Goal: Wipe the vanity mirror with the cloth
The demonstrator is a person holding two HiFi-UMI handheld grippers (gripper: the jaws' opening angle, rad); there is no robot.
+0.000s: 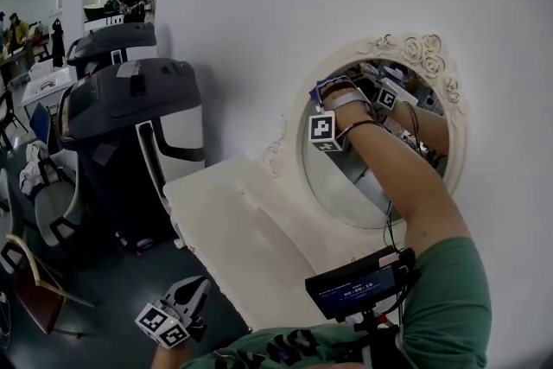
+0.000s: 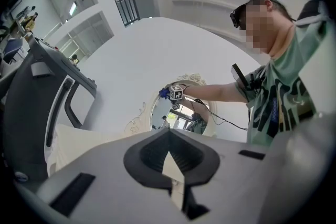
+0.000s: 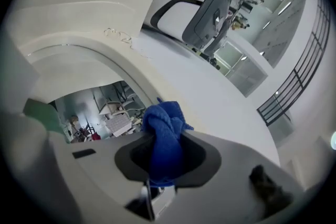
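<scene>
Blue cloth (image 3: 166, 131) sits pinched in the right tool (image 3: 167, 157) (at the edge of the mirror (image 3: 94, 107)); left tool (image 2: 170, 162) closed, empty.

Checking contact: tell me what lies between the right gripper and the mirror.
The blue cloth, clamped in the right gripper, bunches toward the mirror; the right gripper view shows it.

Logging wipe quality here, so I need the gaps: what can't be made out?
Head view: whether the cloth touches the mirror; the right gripper and arm cover that spot.
Left gripper view: any smears; the mirror is too small.
Right gripper view: most of the mirror, hidden behind the gripper's body.
</scene>
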